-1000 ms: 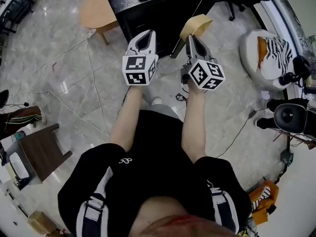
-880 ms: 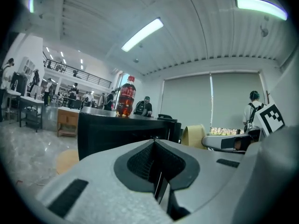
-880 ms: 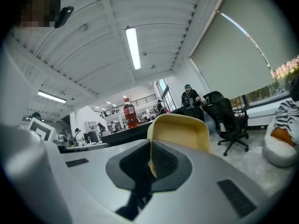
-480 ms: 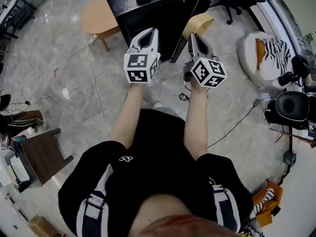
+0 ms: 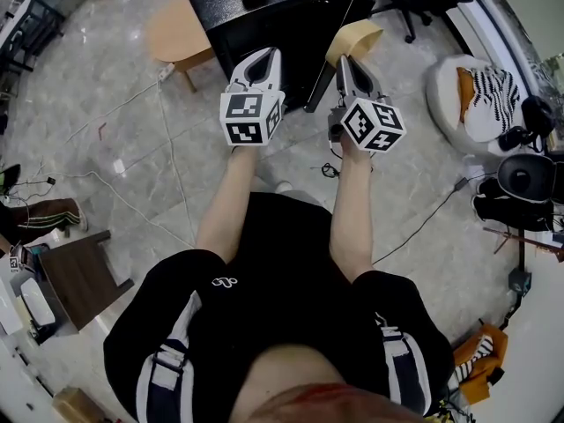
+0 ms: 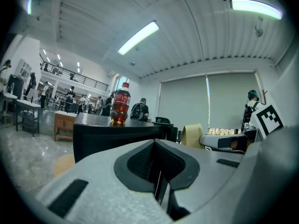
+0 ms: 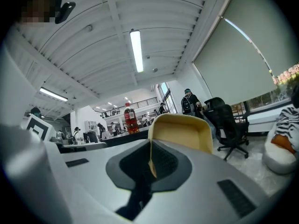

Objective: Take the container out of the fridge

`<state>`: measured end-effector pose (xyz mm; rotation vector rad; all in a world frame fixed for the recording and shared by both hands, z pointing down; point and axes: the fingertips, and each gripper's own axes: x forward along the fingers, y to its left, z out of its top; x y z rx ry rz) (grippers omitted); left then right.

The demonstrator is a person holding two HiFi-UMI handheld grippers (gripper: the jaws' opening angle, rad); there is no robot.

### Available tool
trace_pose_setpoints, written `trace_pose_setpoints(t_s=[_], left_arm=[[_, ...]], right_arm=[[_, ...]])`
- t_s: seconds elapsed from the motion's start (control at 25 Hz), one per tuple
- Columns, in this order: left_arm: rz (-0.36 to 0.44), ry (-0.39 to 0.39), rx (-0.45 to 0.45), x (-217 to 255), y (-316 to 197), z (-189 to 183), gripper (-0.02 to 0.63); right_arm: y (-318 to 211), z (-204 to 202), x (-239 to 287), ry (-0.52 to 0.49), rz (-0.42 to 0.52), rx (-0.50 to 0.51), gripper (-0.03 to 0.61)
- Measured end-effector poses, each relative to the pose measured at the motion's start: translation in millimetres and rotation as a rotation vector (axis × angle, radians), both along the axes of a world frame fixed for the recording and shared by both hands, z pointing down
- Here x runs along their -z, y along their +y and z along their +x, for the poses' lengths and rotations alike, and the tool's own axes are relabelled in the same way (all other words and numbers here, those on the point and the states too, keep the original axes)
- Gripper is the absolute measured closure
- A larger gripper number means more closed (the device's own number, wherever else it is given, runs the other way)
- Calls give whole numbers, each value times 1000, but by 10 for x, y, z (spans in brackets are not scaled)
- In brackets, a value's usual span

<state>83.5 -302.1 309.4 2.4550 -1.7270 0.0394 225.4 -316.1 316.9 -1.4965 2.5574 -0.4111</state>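
While the right gripper (image 5: 345, 63) pinches the yellow container (image 5: 354, 39) by its rim, the left gripper (image 5: 262, 60), at its nine o'clock, is closed, empty.

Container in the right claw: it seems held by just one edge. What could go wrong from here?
1. The right claw pinches the tan container only by a thin edge of its wall, so it might slip or swing.
2. The left claw is shut and empty, so nothing supports the container from below.
3. Cables trail across the floor near the person and could cause a trip while carrying it.
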Motion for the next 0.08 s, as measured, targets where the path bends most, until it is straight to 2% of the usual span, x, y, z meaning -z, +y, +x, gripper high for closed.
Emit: trace_pose_setpoints(t_s=[0.08], left_arm=[[3,-1,0,-2,7,5,604]], right_arm=[[1,10,-6,0,2,-1,563]])
